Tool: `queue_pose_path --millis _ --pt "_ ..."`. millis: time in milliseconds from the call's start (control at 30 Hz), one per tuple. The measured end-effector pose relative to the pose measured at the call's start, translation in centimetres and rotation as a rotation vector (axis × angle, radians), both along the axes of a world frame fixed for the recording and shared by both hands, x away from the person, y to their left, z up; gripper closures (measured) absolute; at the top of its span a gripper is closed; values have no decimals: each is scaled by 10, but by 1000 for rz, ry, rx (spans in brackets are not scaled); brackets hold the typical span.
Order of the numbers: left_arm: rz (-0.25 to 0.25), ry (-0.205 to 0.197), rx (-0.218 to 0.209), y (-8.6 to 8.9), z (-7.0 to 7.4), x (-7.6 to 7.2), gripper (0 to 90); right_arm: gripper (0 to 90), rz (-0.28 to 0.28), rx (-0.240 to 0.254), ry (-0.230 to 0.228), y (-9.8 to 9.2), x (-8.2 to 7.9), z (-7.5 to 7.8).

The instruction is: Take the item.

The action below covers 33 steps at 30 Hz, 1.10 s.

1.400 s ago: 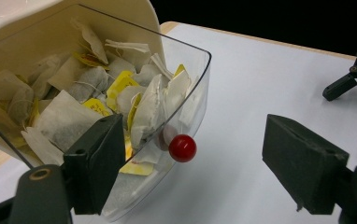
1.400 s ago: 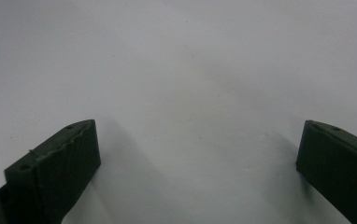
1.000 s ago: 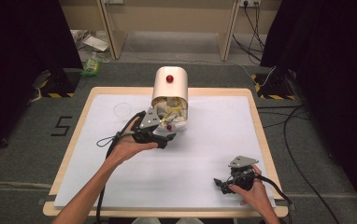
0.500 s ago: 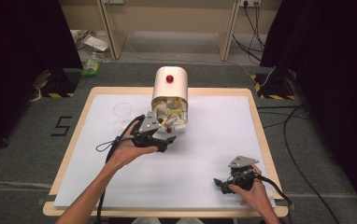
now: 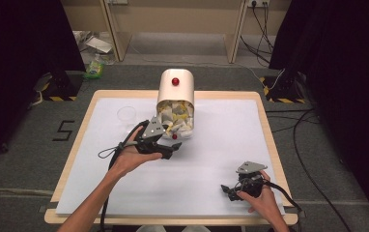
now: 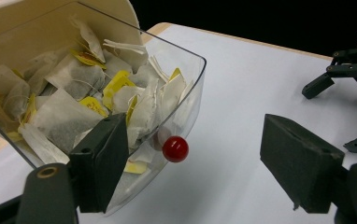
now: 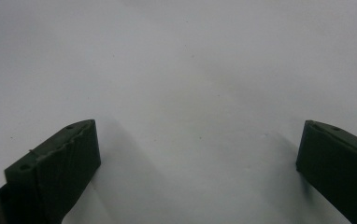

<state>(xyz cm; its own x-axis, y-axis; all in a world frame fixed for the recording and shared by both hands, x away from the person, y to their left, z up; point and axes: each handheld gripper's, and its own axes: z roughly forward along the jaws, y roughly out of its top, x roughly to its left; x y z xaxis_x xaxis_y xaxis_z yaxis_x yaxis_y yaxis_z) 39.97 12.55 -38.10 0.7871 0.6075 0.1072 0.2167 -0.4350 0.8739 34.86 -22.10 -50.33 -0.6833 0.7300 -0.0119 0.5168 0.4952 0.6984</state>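
From the high view we see the left claw [image 5: 169, 151] held just in front of the tea-bag dispenser [image 5: 175, 104], which stands at the far middle of the counter [image 5: 231, 130]. Its clear drawer [image 5: 175, 126] is tipped open toward us and is full of tea bags [image 5: 173, 116]. A clear cup [image 5: 126, 115] stands to the left of the dispenser. The right claw [image 5: 228, 191] rests low on the near right part of the counter, well apart from the dispenser.

In the left gripper view we look along the left claw [image 6: 204, 172]; its jaws stand wide apart with nothing between the pads. The drawer's red knob [image 6: 175, 149] sits in the gap ahead of them, nearer the left jaw, which overlaps the clear drawer wall [image 6: 186, 93]. The tea bags [image 6: 74, 98] are heaped behind that wall. The other claw shows at the right edge.

In the right gripper view we see the right claw [image 7: 197, 154] spread wide over bare white counter [image 7: 190, 70], holding nothing.
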Motion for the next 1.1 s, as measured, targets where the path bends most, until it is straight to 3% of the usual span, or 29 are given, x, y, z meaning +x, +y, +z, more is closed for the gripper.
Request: queue_pose_path --millis 300,600,900,967,1100 --pt "-10 12 2 -3 0 -1 239 2 1 0 0 0 0 0" --pt "5 -13 -9 -5 15 6 283 2 -1 0 5 0 0 0" --pt "39 -5 -26 -2 18 16 438 2 0 -1 3 0 0 0" --pt "54 12 -26 -4 18 22 508 2 -1 -1 4 0 0 0" --pt "61 37 -19 -6 14 29 563 2 -1 0 4 0 0 0"
